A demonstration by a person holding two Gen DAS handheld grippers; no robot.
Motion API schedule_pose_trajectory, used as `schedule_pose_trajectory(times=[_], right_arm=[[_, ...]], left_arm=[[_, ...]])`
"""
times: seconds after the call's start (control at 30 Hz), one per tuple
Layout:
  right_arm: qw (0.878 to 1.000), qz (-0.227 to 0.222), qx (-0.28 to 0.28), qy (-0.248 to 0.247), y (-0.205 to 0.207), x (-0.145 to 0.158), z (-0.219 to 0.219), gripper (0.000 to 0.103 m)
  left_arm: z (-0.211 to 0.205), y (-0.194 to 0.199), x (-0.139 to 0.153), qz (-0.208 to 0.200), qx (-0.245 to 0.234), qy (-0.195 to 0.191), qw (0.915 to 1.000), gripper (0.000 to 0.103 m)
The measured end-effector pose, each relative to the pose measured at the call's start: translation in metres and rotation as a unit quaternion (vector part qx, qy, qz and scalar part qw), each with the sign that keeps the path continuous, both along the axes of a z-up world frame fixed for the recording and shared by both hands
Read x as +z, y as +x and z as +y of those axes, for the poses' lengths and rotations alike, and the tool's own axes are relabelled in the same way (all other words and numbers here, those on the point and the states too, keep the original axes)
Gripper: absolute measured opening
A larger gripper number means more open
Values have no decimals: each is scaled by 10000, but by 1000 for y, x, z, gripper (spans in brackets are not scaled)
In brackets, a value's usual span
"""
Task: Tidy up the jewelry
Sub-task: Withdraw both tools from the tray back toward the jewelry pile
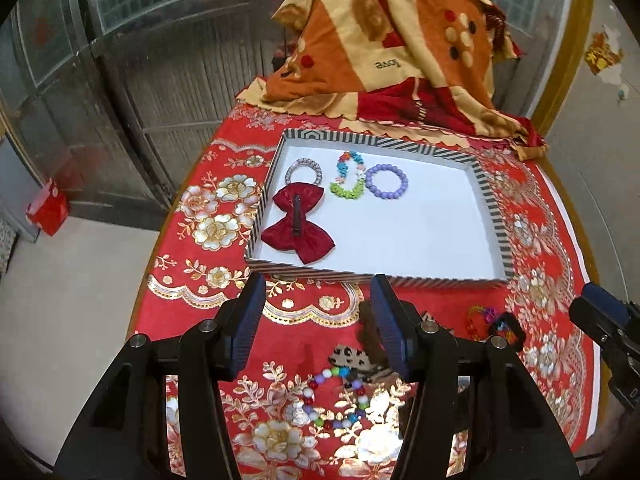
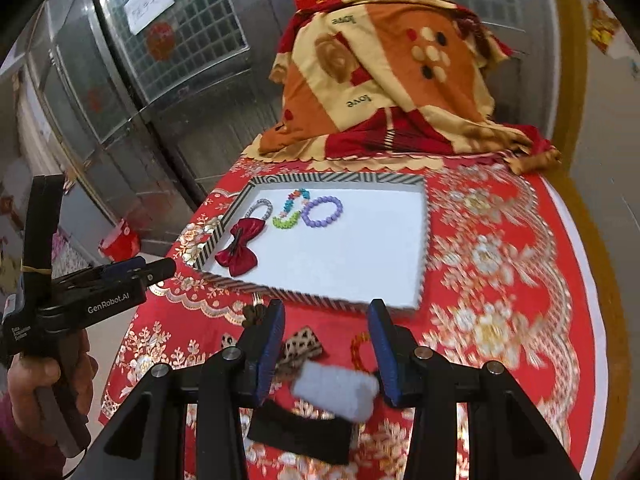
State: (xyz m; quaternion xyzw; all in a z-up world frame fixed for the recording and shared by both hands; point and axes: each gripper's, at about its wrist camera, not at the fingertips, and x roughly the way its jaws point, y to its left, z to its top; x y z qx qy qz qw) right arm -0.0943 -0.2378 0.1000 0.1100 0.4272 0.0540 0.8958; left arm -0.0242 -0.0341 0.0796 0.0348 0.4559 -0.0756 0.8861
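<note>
A striped-rim tray with a white floor holds a red bow, a rhinestone ring, a flower-bead bracelet and a purple bead bracelet. In front of it my left gripper hovers open and empty, above a string of coloured beads and a leopard-print bow. My right gripper is shut on a grey plush hair piece with a black part under it. The grey end presses on the right pad. It hangs over the cloth, short of the tray.
A red and gold flowered cloth covers the table. An orange and red blanket heap sits behind the tray. A small colourful piece and a red-gold ring lie loose. A person's hand holds the left gripper at the table's left edge.
</note>
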Motion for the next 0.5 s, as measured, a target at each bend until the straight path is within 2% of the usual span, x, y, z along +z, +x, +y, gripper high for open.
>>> schedule_pose_trajectory(times=[0.27,0.5], right_arm=[[9992,16,-294,-255,-47,8,-4,41],[9984,133,-431,-327,-66,6,-14,44]], left_arm=[[-6,-25,7,-120,-208,-24,9997,54],[-12,-37,12,-181,-304,-50,9994,54]])
